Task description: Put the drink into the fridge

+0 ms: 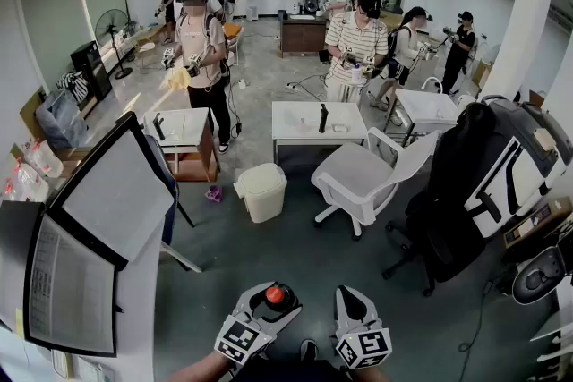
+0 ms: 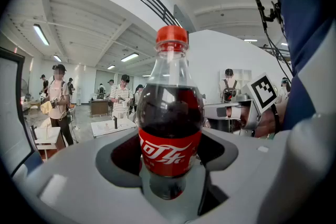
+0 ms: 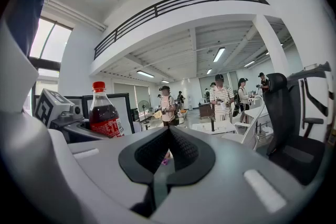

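Observation:
The drink is a cola bottle (image 1: 277,295) with a red cap and red label. It stands upright between the jaws of my left gripper (image 1: 274,289), low in the head view, and the jaws are shut on its lower body. The left gripper view shows the bottle (image 2: 170,113) filling the middle, seated in my left gripper (image 2: 170,165). My right gripper (image 1: 352,292) is just to the right of it, shut and holding nothing. In the right gripper view my right gripper (image 3: 167,131) has its tips together, with the bottle (image 3: 104,113) to the left. A white cabinet with black-framed panels (image 1: 98,228) stands at the left; I cannot tell if it is the fridge.
A beige lidded bin (image 1: 261,191), a white office chair (image 1: 358,179) and a black chair carrying a bag (image 1: 457,192) stand ahead on the grey floor. Low white tables (image 1: 318,121) and several standing people lie beyond them. A pillar (image 1: 528,22) rises at the right.

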Demonstrator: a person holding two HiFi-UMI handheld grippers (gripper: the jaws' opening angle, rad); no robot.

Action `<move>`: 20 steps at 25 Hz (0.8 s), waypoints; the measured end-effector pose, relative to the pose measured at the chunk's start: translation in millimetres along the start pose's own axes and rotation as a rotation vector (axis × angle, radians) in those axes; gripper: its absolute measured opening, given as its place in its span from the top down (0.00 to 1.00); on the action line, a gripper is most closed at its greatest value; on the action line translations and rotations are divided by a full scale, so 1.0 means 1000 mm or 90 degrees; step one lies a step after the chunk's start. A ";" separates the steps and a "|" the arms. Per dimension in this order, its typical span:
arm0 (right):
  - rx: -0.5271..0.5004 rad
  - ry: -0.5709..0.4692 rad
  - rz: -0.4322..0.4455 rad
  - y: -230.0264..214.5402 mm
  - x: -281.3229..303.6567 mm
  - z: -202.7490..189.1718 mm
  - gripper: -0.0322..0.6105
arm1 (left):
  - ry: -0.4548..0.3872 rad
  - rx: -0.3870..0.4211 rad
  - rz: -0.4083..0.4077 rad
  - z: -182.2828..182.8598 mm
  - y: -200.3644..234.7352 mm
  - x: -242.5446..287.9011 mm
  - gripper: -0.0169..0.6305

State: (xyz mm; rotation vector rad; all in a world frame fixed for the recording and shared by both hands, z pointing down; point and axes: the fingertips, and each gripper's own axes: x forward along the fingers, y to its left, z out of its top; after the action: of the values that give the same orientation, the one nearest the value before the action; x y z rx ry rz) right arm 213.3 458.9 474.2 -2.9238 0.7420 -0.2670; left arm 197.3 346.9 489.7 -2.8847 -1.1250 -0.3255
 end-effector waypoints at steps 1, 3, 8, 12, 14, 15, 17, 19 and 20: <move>0.000 0.000 0.001 0.000 -0.001 0.000 0.94 | 0.001 0.000 0.001 -0.001 -0.001 0.000 0.50; 0.000 -0.001 0.004 -0.001 -0.002 -0.001 0.94 | 0.002 -0.001 0.004 -0.003 -0.002 -0.001 0.50; 0.000 0.001 0.010 -0.006 -0.005 0.001 0.94 | 0.000 0.003 0.012 0.001 -0.007 0.002 0.50; 0.013 -0.007 0.021 -0.009 -0.003 0.001 0.94 | -0.001 -0.001 0.018 0.000 -0.009 0.004 0.50; 0.020 -0.009 0.031 -0.008 0.000 -0.001 0.94 | -0.002 -0.006 0.028 -0.002 -0.007 0.004 0.50; 0.018 -0.007 0.038 -0.008 0.003 -0.002 0.94 | -0.003 -0.008 0.035 -0.002 -0.006 0.003 0.50; 0.014 -0.004 0.058 -0.006 0.008 -0.002 0.94 | -0.007 -0.012 0.052 -0.002 -0.003 0.003 0.50; 0.012 -0.002 0.085 0.000 0.015 -0.002 0.94 | -0.012 -0.021 0.071 0.000 0.001 0.000 0.50; 0.011 0.000 0.103 0.004 0.019 -0.001 0.94 | -0.015 -0.028 0.084 0.001 0.003 -0.003 0.50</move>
State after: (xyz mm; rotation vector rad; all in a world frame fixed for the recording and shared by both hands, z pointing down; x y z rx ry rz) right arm 227.4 445.9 477.2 -2.8273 0.9640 -0.2567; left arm 197.3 342.5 488.7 -2.9891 -0.9362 -0.3166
